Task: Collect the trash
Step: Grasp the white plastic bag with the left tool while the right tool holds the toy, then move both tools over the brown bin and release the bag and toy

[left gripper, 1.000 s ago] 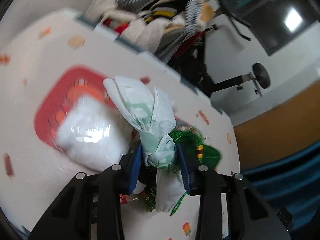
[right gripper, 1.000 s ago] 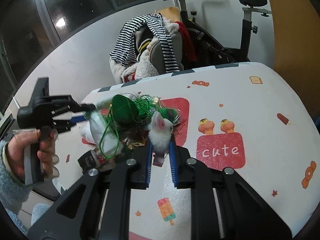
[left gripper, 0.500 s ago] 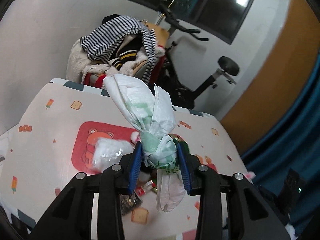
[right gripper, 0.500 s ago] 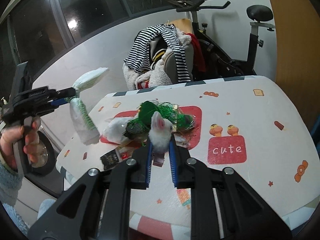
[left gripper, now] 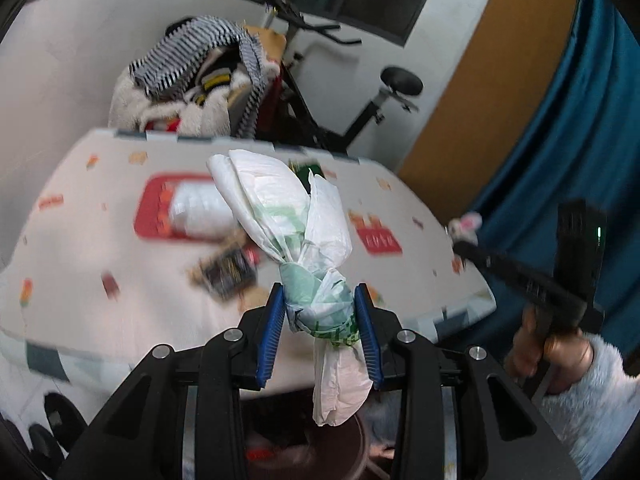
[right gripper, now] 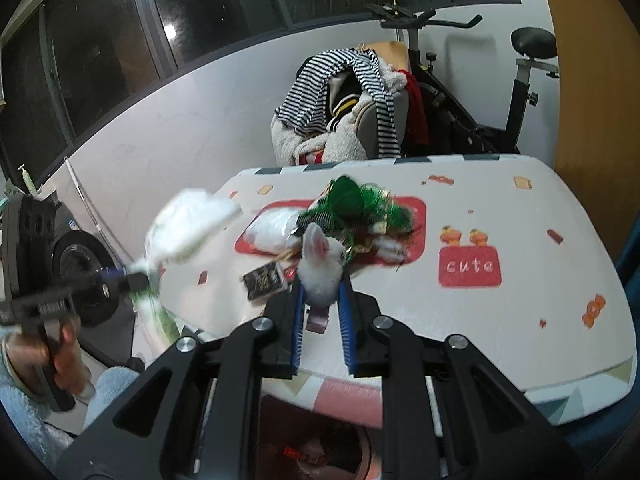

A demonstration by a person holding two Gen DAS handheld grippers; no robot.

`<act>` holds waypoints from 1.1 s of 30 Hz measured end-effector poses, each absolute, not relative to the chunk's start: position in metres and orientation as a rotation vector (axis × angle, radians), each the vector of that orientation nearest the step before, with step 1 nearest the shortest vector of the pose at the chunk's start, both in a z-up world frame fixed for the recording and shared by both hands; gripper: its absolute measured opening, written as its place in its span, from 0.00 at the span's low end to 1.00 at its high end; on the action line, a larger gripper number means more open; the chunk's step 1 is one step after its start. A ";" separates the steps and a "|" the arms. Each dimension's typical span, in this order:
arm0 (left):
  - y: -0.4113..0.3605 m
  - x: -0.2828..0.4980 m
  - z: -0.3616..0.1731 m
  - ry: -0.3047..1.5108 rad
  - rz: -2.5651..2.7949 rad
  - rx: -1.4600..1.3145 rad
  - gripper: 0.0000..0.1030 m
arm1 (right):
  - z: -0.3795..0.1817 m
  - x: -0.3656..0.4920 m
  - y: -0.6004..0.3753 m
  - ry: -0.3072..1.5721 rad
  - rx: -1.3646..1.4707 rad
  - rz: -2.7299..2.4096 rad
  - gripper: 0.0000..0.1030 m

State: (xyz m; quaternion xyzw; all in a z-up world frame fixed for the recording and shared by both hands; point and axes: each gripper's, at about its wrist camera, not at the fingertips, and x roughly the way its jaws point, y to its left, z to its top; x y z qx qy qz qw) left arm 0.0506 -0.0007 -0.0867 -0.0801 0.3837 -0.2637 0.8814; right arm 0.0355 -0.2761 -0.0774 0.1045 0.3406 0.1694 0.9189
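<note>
My left gripper (left gripper: pixel 320 320) is shut on a knotted white and green plastic bag (left gripper: pixel 296 224), held in the air off the table's near edge; it also shows blurred in the right wrist view (right gripper: pixel 188 220). My right gripper (right gripper: pixel 322 300) is shut on a small white fluffy bunny piece (right gripper: pixel 320 264) above the table's front. On the table (right gripper: pixel 520 320) lie a green netting heap (right gripper: pixel 360 204), a clear white bag (right gripper: pixel 272 228) and a dark wrapper (right gripper: pixel 264 280). A dark bin (right gripper: pixel 320 452) sits below the table edge under both grippers.
A chair piled with striped and fleece clothes (right gripper: pixel 344 108) stands behind the table. An exercise bike (right gripper: pixel 480 80) stands at the back right. A weight plate (right gripper: pixel 80 268) leans at the left. A blue curtain (left gripper: pixel 560 160) hangs on the right.
Both grippers have pulled back from the table toward its near edge with their loads. The dark bin has come into view below them.
</note>
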 end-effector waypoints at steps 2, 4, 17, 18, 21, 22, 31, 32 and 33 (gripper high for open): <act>0.000 0.039 -0.103 0.832 -0.561 -0.180 0.34 | -0.080 0.028 -0.273 0.710 0.221 0.352 0.18; 0.000 0.028 -0.116 0.852 -0.565 -0.174 0.34 | -0.081 0.023 -0.270 0.715 0.222 0.353 0.18; -0.013 0.008 -0.155 0.954 -0.607 -0.123 0.43 | -0.087 0.015 -0.258 0.748 0.219 0.356 0.19; -0.014 0.008 -0.155 0.958 -0.612 -0.124 0.48 | -0.088 0.014 -0.258 0.750 0.219 0.355 0.19; -0.015 0.007 -0.154 0.943 -0.600 -0.121 0.65 | -0.092 0.013 -0.259 0.762 0.223 0.349 0.19; -0.015 0.007 -0.152 0.940 -0.594 -0.120 0.68 | -0.093 0.012 -0.260 0.764 0.225 0.348 0.19; 0.004 0.001 -0.127 0.832 -0.415 -0.127 0.91 | -0.118 0.007 -0.250 0.852 0.240 0.363 0.19; 0.006 0.002 -0.124 0.827 -0.399 -0.132 0.92 | -0.124 0.006 -0.245 0.871 0.237 0.372 0.19; 0.010 0.002 -0.123 0.821 -0.381 -0.140 0.92 | -0.129 0.005 -0.241 0.888 0.235 0.383 0.19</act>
